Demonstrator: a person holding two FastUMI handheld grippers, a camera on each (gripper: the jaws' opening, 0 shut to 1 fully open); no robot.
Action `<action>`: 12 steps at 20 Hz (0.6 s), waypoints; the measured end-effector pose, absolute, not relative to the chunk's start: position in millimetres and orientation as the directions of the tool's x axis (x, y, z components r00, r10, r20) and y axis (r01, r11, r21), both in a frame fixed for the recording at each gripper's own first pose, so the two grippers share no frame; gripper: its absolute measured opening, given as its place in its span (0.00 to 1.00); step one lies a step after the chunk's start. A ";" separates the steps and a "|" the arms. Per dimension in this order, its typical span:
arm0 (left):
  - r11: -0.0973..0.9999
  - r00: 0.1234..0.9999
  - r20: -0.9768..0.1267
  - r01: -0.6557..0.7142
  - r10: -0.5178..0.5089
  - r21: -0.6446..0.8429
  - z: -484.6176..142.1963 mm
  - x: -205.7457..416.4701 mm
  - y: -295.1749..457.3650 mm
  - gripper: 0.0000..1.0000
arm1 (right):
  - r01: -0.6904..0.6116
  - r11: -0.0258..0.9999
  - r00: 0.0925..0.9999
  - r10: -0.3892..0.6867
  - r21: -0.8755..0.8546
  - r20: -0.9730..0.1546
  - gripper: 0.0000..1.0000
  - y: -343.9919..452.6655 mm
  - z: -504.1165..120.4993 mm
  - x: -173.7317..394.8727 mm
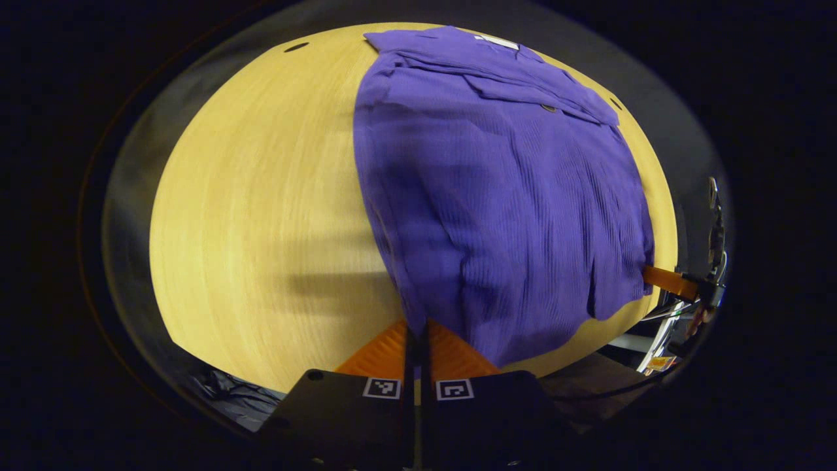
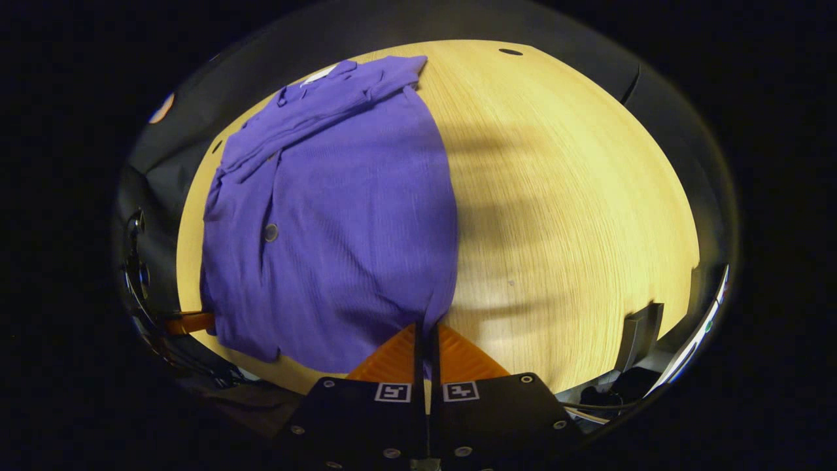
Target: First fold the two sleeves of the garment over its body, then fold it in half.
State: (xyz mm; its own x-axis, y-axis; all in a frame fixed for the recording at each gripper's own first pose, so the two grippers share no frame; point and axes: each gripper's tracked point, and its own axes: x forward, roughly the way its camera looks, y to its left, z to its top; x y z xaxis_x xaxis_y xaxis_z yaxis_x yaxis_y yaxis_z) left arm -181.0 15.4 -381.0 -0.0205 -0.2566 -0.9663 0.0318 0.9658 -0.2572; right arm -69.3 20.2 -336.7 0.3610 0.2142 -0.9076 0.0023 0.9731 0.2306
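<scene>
Both grippers, left (image 1: 416,337) and right (image 2: 426,340), are pinching the near hem of the purple ribbed-knit garment (image 1: 497,196) lying on the pale wooden table (image 1: 261,216). Sleeves are looking folded already, so the halving fold is what's remaining.

— Supporting surface? 
— A light wood-grain table (image 1: 261,216), round-edged, with a small dark hole near its far rim. 
— What lies directly on it? 
— One purple garment (image 1: 497,216), spread flat, collar at the far side, hem at the near edge. In the right gripper view it covers the table's left part (image 2: 333,235); bare wood lies to its right (image 2: 575,216).
</scene>
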 end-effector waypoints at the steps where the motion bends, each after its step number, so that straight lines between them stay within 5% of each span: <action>1: 0.960 -0.001 -0.961 0.036 -0.278 -0.277 -370.7 -172.5 16.0 0.04 | 0.004 0.970 0.377 0.224 0.243 -0.899 0.03 23.8 -326.3 -67.9; 12: 0.889 0.190 -0.881 0.255 -0.433 -0.381 -286.1 -62.4 10.8 0.03 | 0.022 0.969 0.576 0.187 0.244 -0.796 0.01 44.3 -222.3 -12.4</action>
State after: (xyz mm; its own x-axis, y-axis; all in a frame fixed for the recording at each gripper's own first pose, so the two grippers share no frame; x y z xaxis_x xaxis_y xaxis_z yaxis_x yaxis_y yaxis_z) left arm -62.4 10.8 -286.1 0.1902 -0.4327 -0.8812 0.2546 0.8886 -0.3814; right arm -12.4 44.3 -222.3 0.5756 0.1872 -0.7960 0.0224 0.9695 0.2442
